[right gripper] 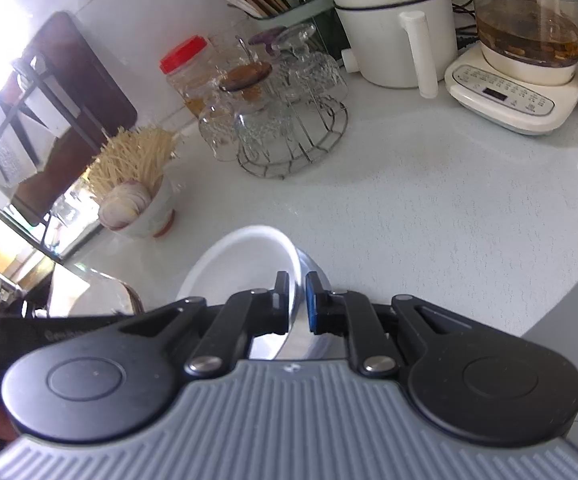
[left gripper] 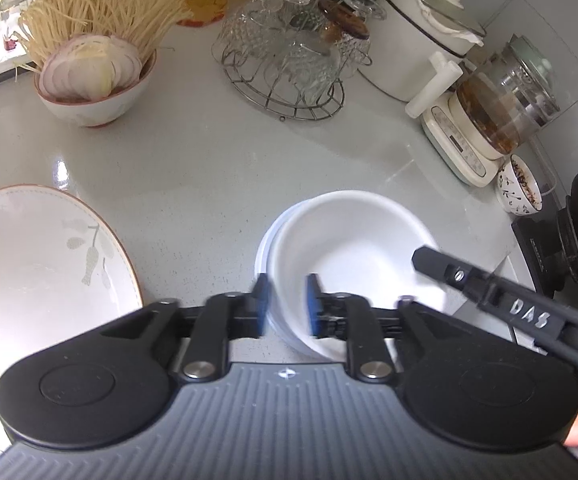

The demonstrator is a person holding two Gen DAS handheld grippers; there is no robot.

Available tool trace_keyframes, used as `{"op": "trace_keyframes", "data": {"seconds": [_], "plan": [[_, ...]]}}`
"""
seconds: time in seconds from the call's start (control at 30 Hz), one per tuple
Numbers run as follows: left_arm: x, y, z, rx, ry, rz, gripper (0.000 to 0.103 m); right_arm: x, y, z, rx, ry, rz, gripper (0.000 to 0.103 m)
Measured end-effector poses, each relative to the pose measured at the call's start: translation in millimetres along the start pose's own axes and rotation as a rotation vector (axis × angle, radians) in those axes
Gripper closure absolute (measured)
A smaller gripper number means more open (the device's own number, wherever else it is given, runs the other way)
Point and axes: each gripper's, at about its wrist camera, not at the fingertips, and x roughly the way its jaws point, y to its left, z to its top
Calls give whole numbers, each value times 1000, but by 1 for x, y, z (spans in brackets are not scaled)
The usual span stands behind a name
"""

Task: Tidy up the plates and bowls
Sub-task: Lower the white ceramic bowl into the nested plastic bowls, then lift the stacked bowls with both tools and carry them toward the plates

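The letters "DAS" are showing in pale, hand-cut characters on the black arm of the right gripper [left gripper: 529, 314], which is reaching in from the right edge of the left wrist view. On the cream base of the glass kettle [right gripper: 509, 96], a small dark display and rows of tiny printed button labels are showing, but they are too small and blurred to read. A few pale letters are showing on a black strap [right gripper: 61, 334] at the left edge of the right wrist view, too blurred to make out.
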Motion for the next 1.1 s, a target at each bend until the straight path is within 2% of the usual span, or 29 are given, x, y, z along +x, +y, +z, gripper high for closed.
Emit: {"op": "trace_keyframes", "data": {"seconds": [0.03, 0.07, 0.1, 0.13, 0.27, 0.37, 0.57, 0.8, 0.83, 1.03, 1.1], "plan": [[0, 0, 0, 3, -4, -2, 62, -1, 0, 2, -1, -6, -2, 80], [0, 0, 0, 6, -8, -3, 61, -3, 0, 3, -1, -16, -3, 71], [0, 0, 0, 8, -9, -5, 60, -5, -1, 5, 3, -29, 2, 57], [1, 0, 0, 9, -7, -7, 59, -7, -3, 5, 8, -42, 9, 55], [8, 1, 1, 7, 11, -5, 56, -7, -12, 8, 39, -42, -6, 55], [16, 2, 2, 0, 31, -6, 56, -1, -21, 6, 79, -10, -10, 55], [33, 6, 5, -37, 65, -23, 56, 23, -34, -10, 191, 95, 31, 55], [46, 5, 7, -29, 79, -25, 58, 37, -32, -20, 217, 127, 62, 57], [47, 5, 7, -29, 80, -24, 61, 37, -32, -20, 220, 127, 66, 63], [47, 9, 4, -11, 64, -4, 84, 32, -35, -25, 244, 112, 50, 76], [44, 13, 2, -31, 64, -17, 85, 29, -38, -29, 268, 104, 55, 80]]}}
